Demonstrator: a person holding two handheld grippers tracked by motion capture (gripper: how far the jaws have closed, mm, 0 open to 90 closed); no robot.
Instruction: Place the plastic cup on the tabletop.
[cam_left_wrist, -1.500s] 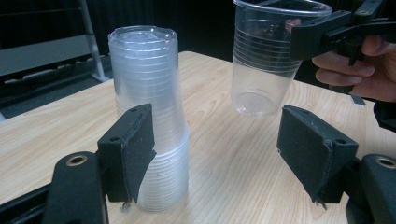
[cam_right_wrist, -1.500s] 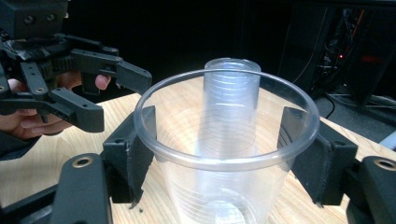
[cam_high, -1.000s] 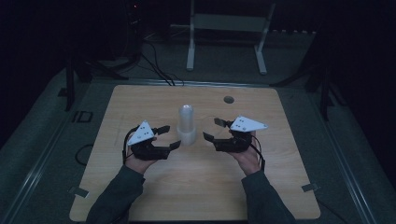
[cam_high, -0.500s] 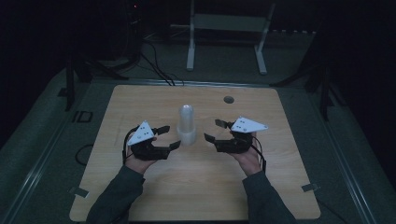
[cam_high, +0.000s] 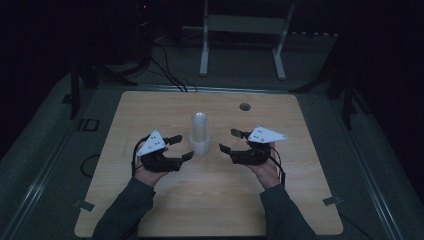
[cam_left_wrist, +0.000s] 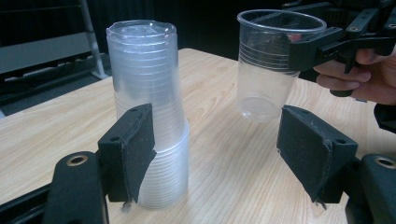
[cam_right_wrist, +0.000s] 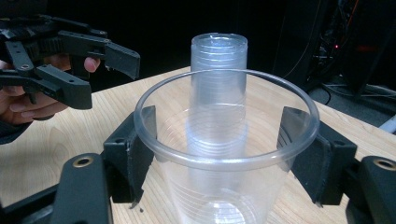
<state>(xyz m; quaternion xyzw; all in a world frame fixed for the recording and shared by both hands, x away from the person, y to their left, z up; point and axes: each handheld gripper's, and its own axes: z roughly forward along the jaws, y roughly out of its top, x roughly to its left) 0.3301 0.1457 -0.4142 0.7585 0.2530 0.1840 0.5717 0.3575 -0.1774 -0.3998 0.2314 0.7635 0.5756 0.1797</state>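
One clear plastic cup (cam_right_wrist: 224, 154) is already clamped in the right tool (cam_right_wrist: 224, 158) above the wooden desk (cam_high: 150, 210), while the left tool (cam_left_wrist: 219, 154), jaws apart, waits beside the remaining tall stack of clear plastic cups (cam_left_wrist: 147, 107).

We see the cup stack (cam_high: 200, 134) mid-surface (cam_high: 165, 205), the left gripper (cam_high: 176, 148) to its left, and the single cup (cam_right_wrist: 224, 154) between the right gripper's (cam_high: 231, 140) fingers (cam_right_wrist: 133, 154) to its right.
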